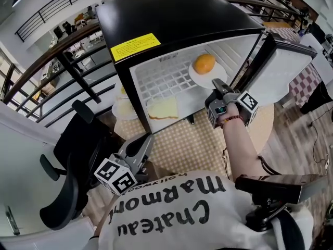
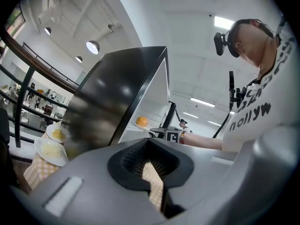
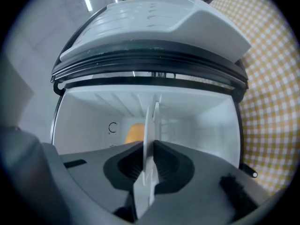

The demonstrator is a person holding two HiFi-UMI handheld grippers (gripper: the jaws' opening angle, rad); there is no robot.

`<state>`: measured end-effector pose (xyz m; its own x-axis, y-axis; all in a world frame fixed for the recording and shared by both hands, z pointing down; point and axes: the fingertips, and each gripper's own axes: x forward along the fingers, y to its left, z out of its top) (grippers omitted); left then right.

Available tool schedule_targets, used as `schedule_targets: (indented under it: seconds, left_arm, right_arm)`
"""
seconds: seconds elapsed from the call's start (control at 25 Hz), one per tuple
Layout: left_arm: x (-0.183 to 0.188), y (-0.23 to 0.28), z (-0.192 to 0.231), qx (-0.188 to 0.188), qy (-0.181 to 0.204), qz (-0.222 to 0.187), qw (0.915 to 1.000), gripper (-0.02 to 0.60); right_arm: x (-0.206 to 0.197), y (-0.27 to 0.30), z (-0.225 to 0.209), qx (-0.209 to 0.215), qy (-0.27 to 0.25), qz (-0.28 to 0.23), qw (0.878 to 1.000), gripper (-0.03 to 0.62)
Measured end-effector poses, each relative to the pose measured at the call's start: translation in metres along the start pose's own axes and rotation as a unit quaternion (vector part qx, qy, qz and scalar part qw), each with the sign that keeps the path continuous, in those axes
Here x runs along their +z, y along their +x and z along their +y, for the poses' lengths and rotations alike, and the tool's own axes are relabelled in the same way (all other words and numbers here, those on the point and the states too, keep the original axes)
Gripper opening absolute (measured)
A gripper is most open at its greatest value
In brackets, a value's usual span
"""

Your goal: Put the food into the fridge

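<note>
The black mini fridge (image 1: 171, 20) stands on the checked table with its door (image 1: 289, 69) swung open to the right. My right gripper (image 1: 220, 89) reaches into the opening, shut on the rim of a white plate (image 1: 202, 78) that carries an orange round food (image 1: 204, 63). In the right gripper view the plate (image 3: 151, 125) runs edge-on between the jaws, with the orange food (image 3: 135, 133) behind it inside the white cabinet. A slice of toast (image 1: 163, 108) lies lower in the fridge. My left gripper (image 1: 144, 142) hangs low near my body, jaws together and empty.
Two plates of pale food (image 1: 123, 107) (image 2: 48, 149) sit on the table left of the fridge. A black office chair (image 1: 78, 155) stands at the left, with a railing (image 1: 62, 51) behind. The checked tablecloth (image 1: 187, 145) spreads in front of the fridge.
</note>
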<state>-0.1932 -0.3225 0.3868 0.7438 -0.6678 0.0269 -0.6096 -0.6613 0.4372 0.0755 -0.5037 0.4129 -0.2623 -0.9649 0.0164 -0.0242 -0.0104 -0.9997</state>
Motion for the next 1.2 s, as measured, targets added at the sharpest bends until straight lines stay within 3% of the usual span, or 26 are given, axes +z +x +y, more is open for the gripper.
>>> schedule_targets:
  seconds: [0.52, 0.56, 0.6, 0.8, 1.2]
  left_arm:
    - [0.006, -0.018, 0.004, 0.007, -0.003, -0.015, 0.9999, 0.005]
    - [0.005, -0.020, 0.004, 0.010, -0.004, -0.016, 0.9998, 0.005]
    - [0.005, -0.022, 0.004, 0.010, -0.003, -0.017, 0.9998, 0.005]
    - [0.002, -0.031, 0.002, 0.016, 0.002, -0.022, 0.9996, 0.005]
    - [0.005, -0.040, -0.012, 0.035, 0.019, -0.029, 0.9988, 0.005]
  right_arm:
    - [-0.006, 0.014, 0.002, -0.039, -0.038, -0.003, 0.999, 0.035]
    - [-0.006, 0.013, 0.003, -0.040, -0.043, -0.003, 0.998, 0.053]
    - [-0.006, 0.012, 0.003, -0.042, -0.046, -0.005, 0.998, 0.109]
    - [-0.006, 0.008, -0.002, -0.050, -0.045, -0.018, 0.998, 0.145]
    - [0.022, -0.014, 0.003, -0.013, -0.023, -0.063, 0.998, 0.178]
